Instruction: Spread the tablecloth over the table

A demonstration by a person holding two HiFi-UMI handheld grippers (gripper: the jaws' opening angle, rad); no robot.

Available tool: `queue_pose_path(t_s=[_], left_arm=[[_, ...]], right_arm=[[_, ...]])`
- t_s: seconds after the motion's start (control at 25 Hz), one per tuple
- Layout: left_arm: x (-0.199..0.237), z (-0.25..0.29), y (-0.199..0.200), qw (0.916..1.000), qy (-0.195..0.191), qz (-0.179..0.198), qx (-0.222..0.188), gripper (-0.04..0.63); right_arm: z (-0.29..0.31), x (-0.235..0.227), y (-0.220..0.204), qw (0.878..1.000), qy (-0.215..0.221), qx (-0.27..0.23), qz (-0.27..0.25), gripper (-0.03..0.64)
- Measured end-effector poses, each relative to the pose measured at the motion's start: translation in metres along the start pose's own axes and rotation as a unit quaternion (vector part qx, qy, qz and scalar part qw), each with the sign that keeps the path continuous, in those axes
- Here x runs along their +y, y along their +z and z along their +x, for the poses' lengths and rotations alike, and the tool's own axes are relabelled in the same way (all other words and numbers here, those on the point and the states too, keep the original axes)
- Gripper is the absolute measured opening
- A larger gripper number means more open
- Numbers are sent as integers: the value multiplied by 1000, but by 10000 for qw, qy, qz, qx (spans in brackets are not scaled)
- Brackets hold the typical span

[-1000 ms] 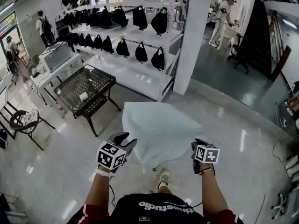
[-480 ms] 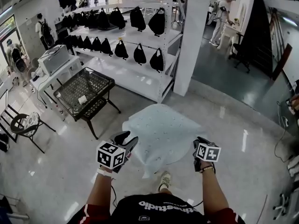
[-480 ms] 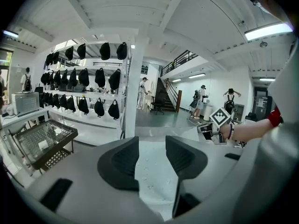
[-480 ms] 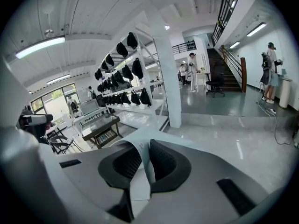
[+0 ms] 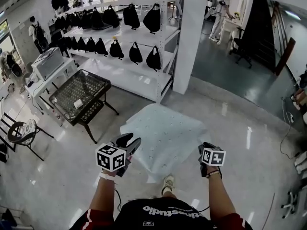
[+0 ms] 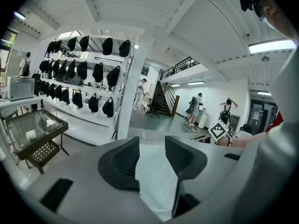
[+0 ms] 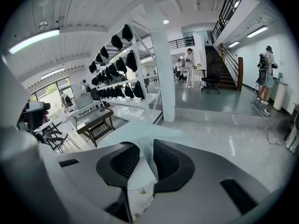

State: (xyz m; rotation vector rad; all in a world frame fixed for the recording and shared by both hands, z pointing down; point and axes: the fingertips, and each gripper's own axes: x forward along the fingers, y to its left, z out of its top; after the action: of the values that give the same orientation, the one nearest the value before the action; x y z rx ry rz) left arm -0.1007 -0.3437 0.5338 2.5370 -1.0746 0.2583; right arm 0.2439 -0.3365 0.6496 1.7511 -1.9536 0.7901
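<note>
**Release of the hem after the cloth had settled**

The tablecloth, pale and finely dotted, lay spread out to the right of the black mesh table, well apart from it. A second before, its middle had stood up in a billow. It had since sunk into a flatter, broader sheet, and its edge had drawn a little nearer the mesh table. Whatever bore the sheet was hidden beneath it.

The right gripper was at the corner of the sheet farther from the mesh table. Its jaws had just been opening and stood spread. A fold of the hem still ran between the pads and leaned against one of them, but it was no longer pinched. The left gripper was at the corner nearer the mesh table. Its jaws likewise stood apart, with the cloth lying loose in the gap.

Taken together, these changes suggested that the throw was finished and the release had begun. The remaining work appeared to be drawing both claws back off the hem. The fold resting on the right pad might catch and drag that corner askew. Whether the overhang was even on all sides could not be judged.
</note>
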Motion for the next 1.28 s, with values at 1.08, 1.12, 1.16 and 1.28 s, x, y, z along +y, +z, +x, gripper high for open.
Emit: queue_pose_path(t_s=[1.08,1.12,1.16,1.28], left_arm=[[-12,3,3,9994,-232,252,22,184],[-11,1,3,9995,-205,253,8,184],[-10,-2,3,9995,-178,252,-10,184],[-8,-10,5,9997,-107,222,-85,184]], right_arm=[[-63,-24,4,9984,-391,-382,113,121],[-64,-18,11,9985,-327,-445,43,121],[-65,-12,17,9983,-286,-511,-18,121],[-70,2,35,9972,-194,-705,-135,121]])
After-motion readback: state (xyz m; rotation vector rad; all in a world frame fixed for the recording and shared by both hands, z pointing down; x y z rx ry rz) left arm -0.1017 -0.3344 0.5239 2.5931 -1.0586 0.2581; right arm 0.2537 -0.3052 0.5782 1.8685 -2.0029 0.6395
